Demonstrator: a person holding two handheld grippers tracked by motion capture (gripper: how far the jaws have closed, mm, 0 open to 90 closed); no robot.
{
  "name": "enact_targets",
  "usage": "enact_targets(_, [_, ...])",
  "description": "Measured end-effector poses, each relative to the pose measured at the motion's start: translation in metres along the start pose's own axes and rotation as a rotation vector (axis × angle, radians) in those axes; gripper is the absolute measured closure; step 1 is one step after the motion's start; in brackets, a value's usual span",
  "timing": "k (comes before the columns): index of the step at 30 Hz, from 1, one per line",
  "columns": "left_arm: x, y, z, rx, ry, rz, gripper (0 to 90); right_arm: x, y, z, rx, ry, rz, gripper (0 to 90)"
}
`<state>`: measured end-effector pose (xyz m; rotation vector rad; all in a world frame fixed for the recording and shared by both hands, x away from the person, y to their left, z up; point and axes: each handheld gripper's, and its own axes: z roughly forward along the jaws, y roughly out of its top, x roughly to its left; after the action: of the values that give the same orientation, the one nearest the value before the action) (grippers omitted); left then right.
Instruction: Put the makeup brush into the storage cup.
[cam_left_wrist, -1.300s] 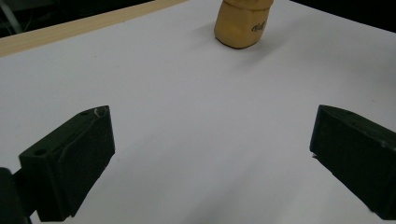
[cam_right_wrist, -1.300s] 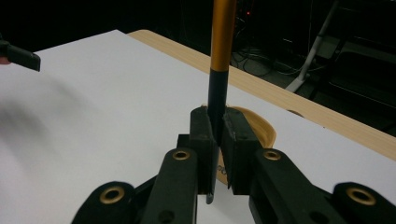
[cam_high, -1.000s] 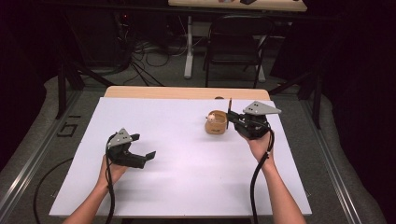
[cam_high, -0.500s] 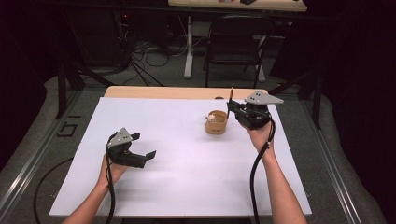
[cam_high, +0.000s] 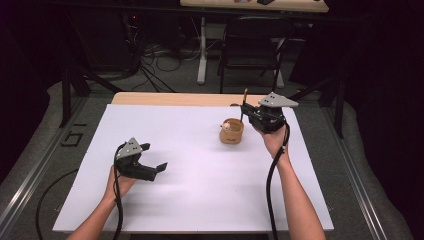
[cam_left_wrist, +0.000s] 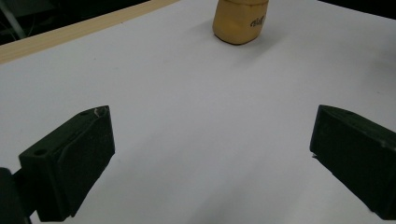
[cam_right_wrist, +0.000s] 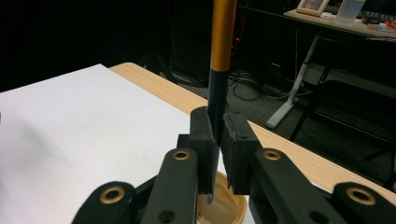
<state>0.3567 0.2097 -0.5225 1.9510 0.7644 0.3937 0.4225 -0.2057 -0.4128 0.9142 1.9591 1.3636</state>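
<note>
Right tongs (cam_high: 245, 106): closed on an upright pen (cam_right_wrist: 219, 60), above the cup (cam_high: 232, 131).
Left tongs (cam_high: 154, 157): wide open, empty, lower left of frame.

My left gripper (cam_high: 151, 161) has bare white sheet (cam_high: 200, 185) all round; only the tan cup (cam_high: 232, 131) stands at two o'clock.

Dim, dark room. Grey carpeted floor (cam_high: 165, 82) strewn with black cables (cam_high: 150, 62). Black folding chair (cam_high: 250, 47) behind white-topped table (cam_high: 200, 200) with wooden far edge. Another wooden table (cam_high: 260, 5) farther back.
</note>
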Motion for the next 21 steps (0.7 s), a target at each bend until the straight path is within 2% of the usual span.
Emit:
enact_targets(8, [0.0,0.0,-0.002,-0.006,0.001,-0.005,0.0,0.002,-0.003,0.014,0.019,-0.009,-0.013,83.6])
enact_targets(14, [-0.001,0.0,-0.002,-0.005,0.004,0.003,0.0,0.0,-0.008,0.022,0.035,-0.01,0.007,83.6])
enact_targets(21, [-0.001,0.0,-0.002,-0.005,0.001,0.001,0.0,0.0,-0.016,0.03,0.055,-0.005,0.001,83.6])
